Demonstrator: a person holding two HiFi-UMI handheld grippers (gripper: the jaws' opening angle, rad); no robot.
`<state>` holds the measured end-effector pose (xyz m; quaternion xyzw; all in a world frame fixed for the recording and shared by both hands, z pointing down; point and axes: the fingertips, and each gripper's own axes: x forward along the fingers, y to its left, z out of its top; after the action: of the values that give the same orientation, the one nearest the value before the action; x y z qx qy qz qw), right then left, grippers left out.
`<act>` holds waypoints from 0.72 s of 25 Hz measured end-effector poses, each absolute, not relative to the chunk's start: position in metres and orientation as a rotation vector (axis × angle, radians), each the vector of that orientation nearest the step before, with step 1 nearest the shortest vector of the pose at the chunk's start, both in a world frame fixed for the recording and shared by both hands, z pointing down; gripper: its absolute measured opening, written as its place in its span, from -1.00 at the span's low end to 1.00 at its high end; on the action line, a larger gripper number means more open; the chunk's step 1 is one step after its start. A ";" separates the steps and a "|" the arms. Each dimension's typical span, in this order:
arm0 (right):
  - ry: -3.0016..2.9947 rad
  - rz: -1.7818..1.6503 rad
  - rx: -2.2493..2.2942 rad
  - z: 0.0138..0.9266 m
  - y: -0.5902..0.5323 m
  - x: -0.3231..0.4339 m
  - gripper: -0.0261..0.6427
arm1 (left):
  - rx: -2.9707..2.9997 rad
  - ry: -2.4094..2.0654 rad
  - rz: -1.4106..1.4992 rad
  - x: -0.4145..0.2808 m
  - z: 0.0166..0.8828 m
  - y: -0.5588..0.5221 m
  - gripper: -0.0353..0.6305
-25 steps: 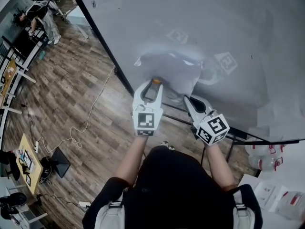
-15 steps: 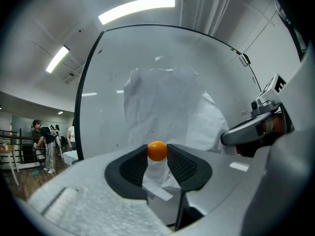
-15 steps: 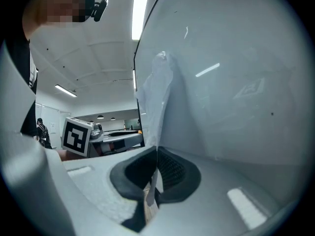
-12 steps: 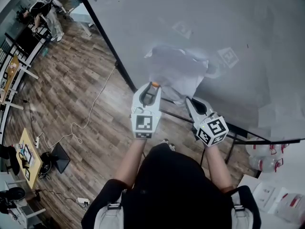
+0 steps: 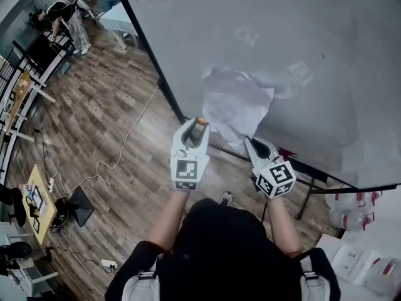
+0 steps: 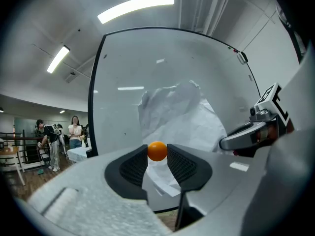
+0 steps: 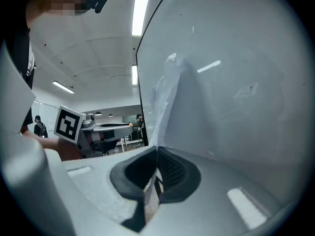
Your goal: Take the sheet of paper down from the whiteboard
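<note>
A crumpled white sheet of paper [image 5: 235,102] hangs in front of the whiteboard [image 5: 326,36]. Whether its top still clings to the board I cannot tell. My right gripper [image 5: 249,142] is shut on the sheet's lower edge; in the right gripper view the paper [image 7: 166,90] runs edge-on down into the closed pads [image 7: 170,168]. My left gripper [image 5: 199,126] stands just left of the sheet, shut on a small orange ball [image 5: 202,121]. The left gripper view shows that ball [image 6: 157,151] pinched between the dark pads, with the paper [image 6: 184,119] and the right gripper [image 6: 248,135] beyond it.
The whiteboard's black frame and stand legs [image 5: 294,168] are just ahead of the grippers. A white cable [image 5: 119,149] trails over the wood floor at the left. People and tables [image 5: 69,11] are at the far left. Plastic containers [image 5: 348,209] stand at the lower right.
Both grippers have drawn back from the whiteboard and sunk a little. The sheet's lower part has come away from the board with the right gripper. The orange ball stays in the left jaws.
</note>
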<state>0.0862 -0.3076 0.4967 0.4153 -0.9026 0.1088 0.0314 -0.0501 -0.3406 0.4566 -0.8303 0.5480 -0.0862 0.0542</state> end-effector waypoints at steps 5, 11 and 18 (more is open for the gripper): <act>-2.765 0.353 1.324 0.498 -0.288 0.076 -0.91 | -2.536 1.635 -0.250 -0.064 0.452 -0.317 -0.49; -2.736 0.332 1.335 0.492 -0.246 0.043 -0.91 | -2.557 1.640 -0.243 -0.106 0.452 -0.270 -0.49; -2.704 0.339 1.385 0.490 -0.184 0.005 -0.91 | -2.625 1.604 -0.273 -0.145 0.468 -0.209 -0.49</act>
<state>0.0053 -0.1840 0.4896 0.4526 -0.8838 0.1108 0.0423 -0.1451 -0.2086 0.4684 -0.8496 0.5193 -0.0882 0.0266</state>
